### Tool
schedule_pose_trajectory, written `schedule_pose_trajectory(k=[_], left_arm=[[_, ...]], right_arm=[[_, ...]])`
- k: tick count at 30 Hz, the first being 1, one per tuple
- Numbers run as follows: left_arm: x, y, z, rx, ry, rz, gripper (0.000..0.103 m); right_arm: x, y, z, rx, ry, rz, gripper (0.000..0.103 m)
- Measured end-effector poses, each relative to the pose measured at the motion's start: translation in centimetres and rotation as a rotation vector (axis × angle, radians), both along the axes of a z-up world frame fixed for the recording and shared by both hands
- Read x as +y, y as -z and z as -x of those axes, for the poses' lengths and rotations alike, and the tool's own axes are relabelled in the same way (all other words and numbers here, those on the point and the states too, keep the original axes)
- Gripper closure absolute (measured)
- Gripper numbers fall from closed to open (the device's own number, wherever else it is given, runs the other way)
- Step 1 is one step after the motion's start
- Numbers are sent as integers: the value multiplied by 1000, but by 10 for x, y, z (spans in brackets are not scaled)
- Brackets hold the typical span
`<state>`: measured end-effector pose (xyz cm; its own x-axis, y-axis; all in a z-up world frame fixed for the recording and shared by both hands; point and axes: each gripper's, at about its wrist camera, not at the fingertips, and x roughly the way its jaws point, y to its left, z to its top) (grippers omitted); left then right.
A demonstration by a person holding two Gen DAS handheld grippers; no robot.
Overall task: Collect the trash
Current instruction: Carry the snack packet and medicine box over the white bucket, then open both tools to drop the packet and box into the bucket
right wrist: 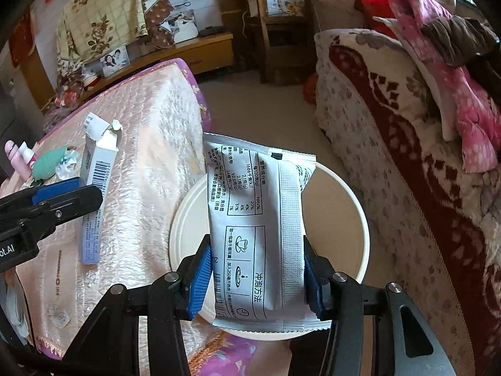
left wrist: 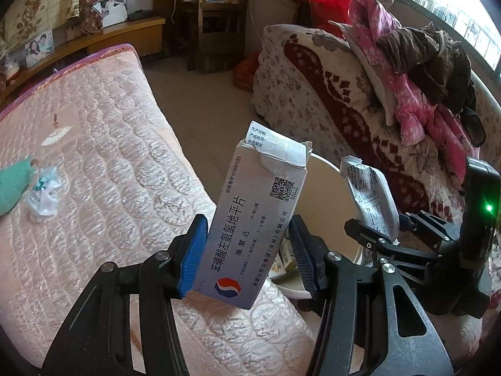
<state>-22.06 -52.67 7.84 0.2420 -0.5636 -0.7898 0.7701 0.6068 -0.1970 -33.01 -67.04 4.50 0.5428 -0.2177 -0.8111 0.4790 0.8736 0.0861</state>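
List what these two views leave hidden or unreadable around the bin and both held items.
- Bin contents: right wrist view, covered by the sachet; left wrist view, mostly behind the box.
- Box's open top: inside not visible in either view.
- Crumpled wrapper on the table: print too small.
- Right gripper pads: left wrist view, behind the sachet.

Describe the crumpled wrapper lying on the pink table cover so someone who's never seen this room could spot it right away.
Start at the table with the quilted pink cover, left of the round white bin. Near its left edge lies the crumpled wrapper, a loose white wad with teal print, beside a mint-green object. Unlike the medicine box and sachet held in the grippers, it lies on the cover.
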Motion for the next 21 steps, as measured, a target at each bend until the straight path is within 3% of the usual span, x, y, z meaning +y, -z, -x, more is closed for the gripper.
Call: schedule_pose_trajectory(k=[21], left_arm=[[-14, 10, -3, 84, 20, 51, 50]], right_arm=[[-13, 15, 0, 10, 61, -29, 45]])
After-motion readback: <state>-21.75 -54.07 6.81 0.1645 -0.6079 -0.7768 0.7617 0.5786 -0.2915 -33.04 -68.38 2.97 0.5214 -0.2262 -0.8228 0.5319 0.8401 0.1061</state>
